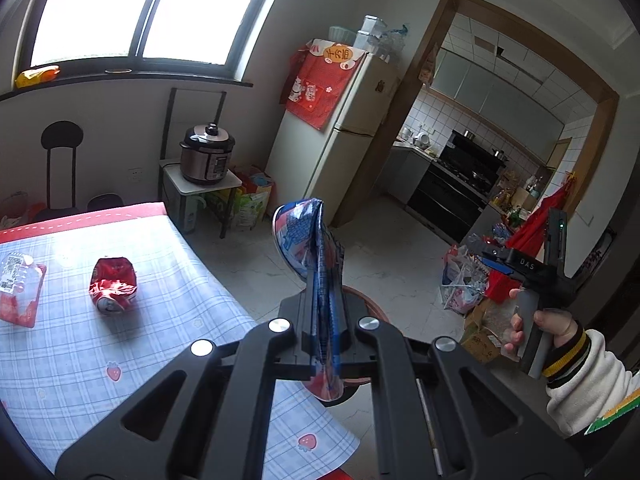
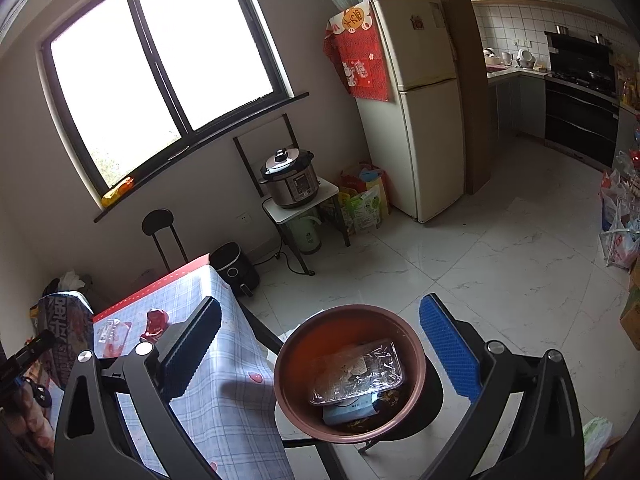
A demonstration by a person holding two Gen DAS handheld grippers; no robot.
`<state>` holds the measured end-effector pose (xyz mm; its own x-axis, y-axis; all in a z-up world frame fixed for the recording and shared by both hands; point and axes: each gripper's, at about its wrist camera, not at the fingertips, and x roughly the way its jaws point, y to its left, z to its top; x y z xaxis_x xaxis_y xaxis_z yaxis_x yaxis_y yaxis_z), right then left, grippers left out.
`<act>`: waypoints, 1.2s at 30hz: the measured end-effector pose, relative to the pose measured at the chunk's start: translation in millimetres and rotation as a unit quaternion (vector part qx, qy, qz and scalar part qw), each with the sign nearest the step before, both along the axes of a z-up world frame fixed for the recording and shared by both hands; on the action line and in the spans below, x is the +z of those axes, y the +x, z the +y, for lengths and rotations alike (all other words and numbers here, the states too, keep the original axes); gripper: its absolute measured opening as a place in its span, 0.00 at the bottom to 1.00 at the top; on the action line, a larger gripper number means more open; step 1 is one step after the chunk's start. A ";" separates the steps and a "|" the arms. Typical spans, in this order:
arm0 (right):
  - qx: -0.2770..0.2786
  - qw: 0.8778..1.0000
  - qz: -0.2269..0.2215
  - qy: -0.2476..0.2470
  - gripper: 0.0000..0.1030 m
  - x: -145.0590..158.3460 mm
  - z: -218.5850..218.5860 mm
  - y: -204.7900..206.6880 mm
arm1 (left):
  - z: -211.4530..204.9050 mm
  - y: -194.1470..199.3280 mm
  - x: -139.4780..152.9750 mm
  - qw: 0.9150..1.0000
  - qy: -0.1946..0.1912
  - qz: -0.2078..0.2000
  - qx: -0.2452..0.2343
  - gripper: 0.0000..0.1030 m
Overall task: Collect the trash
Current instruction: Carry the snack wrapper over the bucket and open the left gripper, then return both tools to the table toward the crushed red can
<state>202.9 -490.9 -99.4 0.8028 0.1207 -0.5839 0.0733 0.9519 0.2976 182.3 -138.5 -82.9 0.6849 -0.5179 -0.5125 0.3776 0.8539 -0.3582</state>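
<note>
While the left gripper (image 1: 326, 312) is clamping its fingers on a crumpled blue and red wrapper (image 1: 316, 264), that wrapper is standing upright between them, its long axis running away from the camera, off the edge of the surface (image 1: 120, 340). A brown basin (image 2: 348, 368) holding other packaging is sitting on a stool beside the surface, and in the left wrist view its rim is showing just behind and below the wrapper, so the drop looks to be a short way forward and down. The right gripper (image 2: 320, 344) is hanging with fingers wide apart, framing the basin and holding nothing. A crushed red can (image 1: 113, 284) and a red packet (image 1: 20, 288) are lying on the surface, to the left
</note>
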 end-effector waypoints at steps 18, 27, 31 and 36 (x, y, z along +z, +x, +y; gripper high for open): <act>-0.093 0.995 0.023 -0.020 0.95 -8.9 -111.8 -78.8 | -194.3 85.7 -68.1 0.991 -0.004 0.028 -0.128 0.09; -0.113 0.993 0.032 -0.006 0.95 -23.7 -130.6 -89.6 | -225.8 102.9 -77.2 0.989 0.019 0.027 -0.143 0.51; -0.103 0.994 0.026 0.003 0.95 -22.5 -121.4 -87.1 | -205.9 92.8 -68.4 0.991 0.026 0.018 -0.132 0.53; -0.070 0.997 0.012 0.010 0.95 -16.1 -90.8 -75.5 | -151.5 71.8 -50.9 0.996 0.032 0.005 -0.084 0.53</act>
